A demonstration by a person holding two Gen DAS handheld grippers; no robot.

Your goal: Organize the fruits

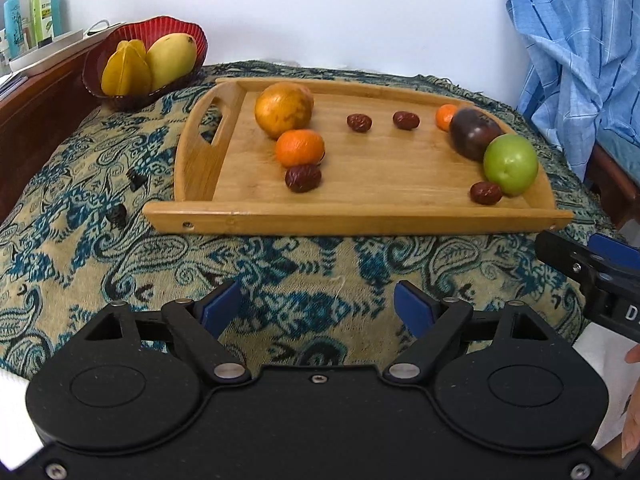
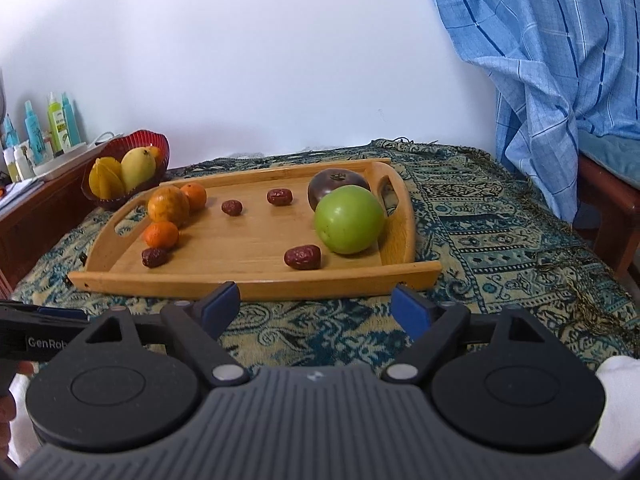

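Note:
A wooden tray (image 1: pixel 360 222) (image 2: pixel 256 286) lies on the patterned cloth. On it are a large yellow-orange fruit (image 1: pixel 283 110) (image 2: pixel 168 205), two small oranges (image 1: pixel 300 148) (image 1: pixel 446 116) (image 2: pixel 161 235), a dark purple fruit (image 1: pixel 474 132) (image 2: pixel 336 185), a green apple (image 1: pixel 510 163) (image 2: pixel 349 218) and several red dates (image 1: pixel 303 178) (image 2: pixel 303 257). A red bowl (image 1: pixel 120 40) (image 2: pixel 158 142) at the back left holds a starfruit (image 1: pixel 126 68) and a mango (image 1: pixel 172 60). My left gripper (image 1: pixel 318 312) is open and empty, short of the tray's front edge. My right gripper (image 2: pixel 316 308) is open and empty, just before the tray.
A wooden sideboard (image 1: pixel 36 96) at the left carries bottles (image 1: pixel 44 8) and a white tray. A blue striped cloth (image 1: pixel 576 48) (image 2: pixel 560 64) hangs over a chair at the right. The patterned cloth (image 1: pixel 280 264) covers the table. The right gripper's body (image 1: pixel 592 268) shows at the left wrist view's right edge.

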